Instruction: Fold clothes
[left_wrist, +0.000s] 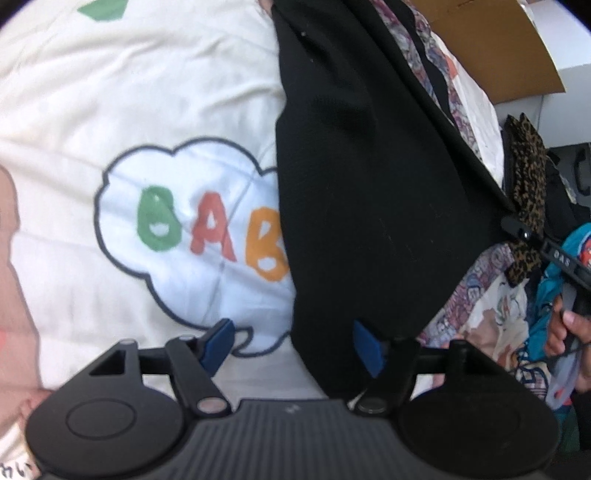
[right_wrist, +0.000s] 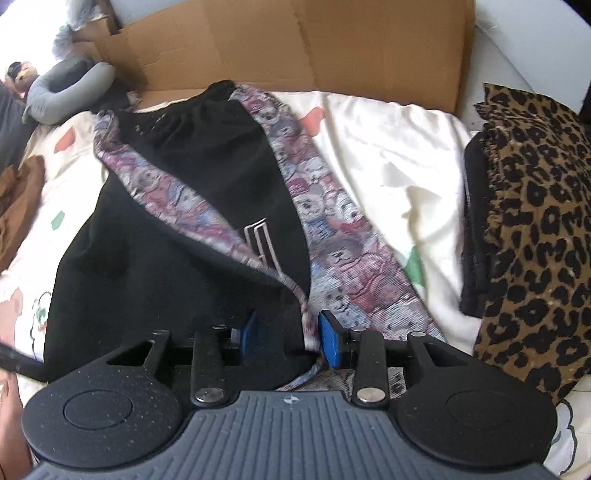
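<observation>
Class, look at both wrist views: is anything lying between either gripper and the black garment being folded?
Nothing visible. The right gripper already has the black garment and its bear-print edge between its fingers; the left gripper stands open at the garment's corner. The leopard-print stack lies off to the side.

Both views are brightly lit by soft daylight. In the right wrist view the upper left of the frame is blown out to white, which suggests light entering from that side. The cream printed bed sheet (right_wrist: 388, 155) glares pale, with gentle shadows in its creases. The black garment with teddy-bear patterned lining (right_wrist: 177, 229) swallows detail, reading nearly flat black in both views. Motion blur softens the whole left wrist view, smearing the coloured letters on the sheet (left_wrist: 207, 229). Fisheye distortion bends the brown cardboard box (right_wrist: 295, 44) and darkens the frame corners.
</observation>
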